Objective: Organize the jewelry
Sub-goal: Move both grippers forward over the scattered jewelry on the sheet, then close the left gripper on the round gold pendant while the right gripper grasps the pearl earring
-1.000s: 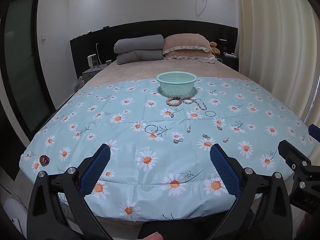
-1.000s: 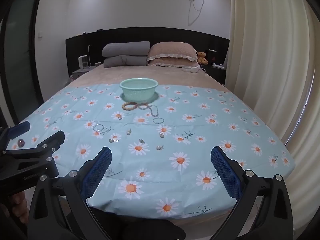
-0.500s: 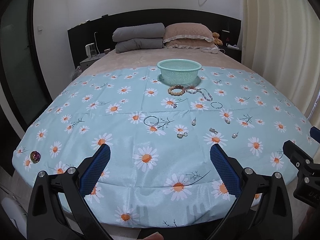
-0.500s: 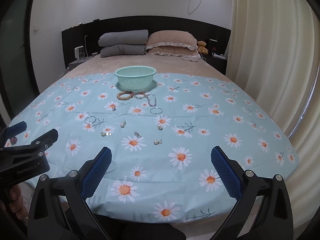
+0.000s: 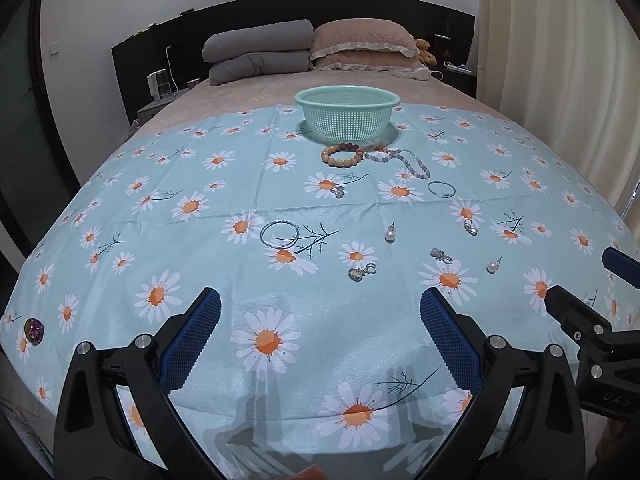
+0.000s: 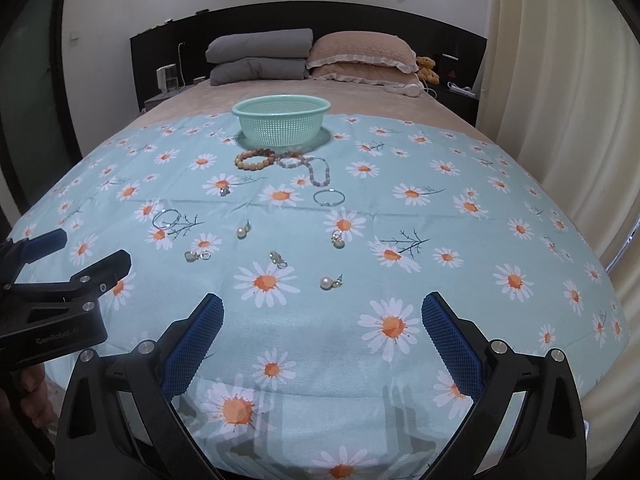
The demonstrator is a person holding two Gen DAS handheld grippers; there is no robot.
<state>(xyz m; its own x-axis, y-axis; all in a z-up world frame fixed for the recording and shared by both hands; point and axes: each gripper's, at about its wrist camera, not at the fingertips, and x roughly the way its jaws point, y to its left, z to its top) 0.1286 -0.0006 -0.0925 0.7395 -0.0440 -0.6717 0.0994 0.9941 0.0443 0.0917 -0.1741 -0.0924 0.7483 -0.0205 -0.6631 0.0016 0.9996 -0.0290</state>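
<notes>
Jewelry is scattered over the daisy-print cloth (image 5: 200,240) on the bed, none of it yet in the green basket (image 6: 281,120) at the far end. Nearest, the left gripper (image 5: 320,332) and the right gripper (image 6: 322,336) are held above the cloth's near edge, jaws spread wide and empty.

Judged from this, the step in hand is a first approach. The closest pearl earring (image 6: 330,282) is best taken by the right gripper, lowered straight down with the pads closed on the pearl, so the cloth is not pinched up.

Counted outward: three pearl earrings, three small silver charm pieces in mid-cloth and one farther back, one large thin hoop (image 5: 280,235), one slim bangle (image 5: 441,189), one wooden bead bracelet (image 5: 342,155), one pale bead strand (image 5: 404,160), one basket. A purple stone (image 5: 34,329) is seen apart at the left edge.
</notes>
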